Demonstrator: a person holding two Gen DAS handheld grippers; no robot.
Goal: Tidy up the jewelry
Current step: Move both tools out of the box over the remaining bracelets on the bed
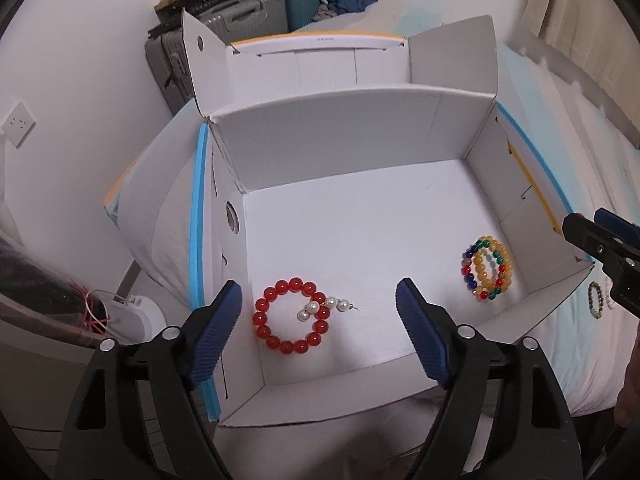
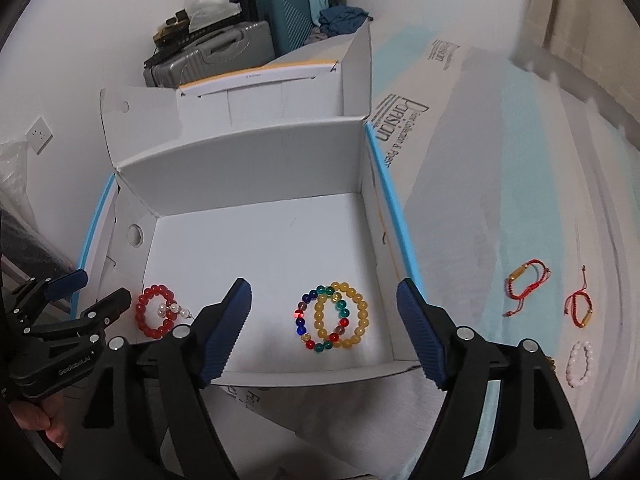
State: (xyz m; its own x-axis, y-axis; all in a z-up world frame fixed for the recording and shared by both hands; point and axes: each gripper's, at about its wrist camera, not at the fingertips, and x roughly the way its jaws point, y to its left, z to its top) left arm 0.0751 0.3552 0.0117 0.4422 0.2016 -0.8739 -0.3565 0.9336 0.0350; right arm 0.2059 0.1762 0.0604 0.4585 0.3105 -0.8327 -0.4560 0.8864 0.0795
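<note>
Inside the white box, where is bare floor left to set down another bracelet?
Free: the box floor toward the back wall, and the strip between the red bracelet and the yellow and multicolour bracelets. Crowded: both front corners.

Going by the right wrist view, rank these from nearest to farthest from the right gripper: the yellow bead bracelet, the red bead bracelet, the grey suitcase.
1. Yellow bead bracelet: in the box, right between the open jaws of the right gripper.
2. Red bead bracelet: in the box's left near corner, beside the left gripper.
3. Grey suitcase: far back against the wall, beyond the box.
</note>
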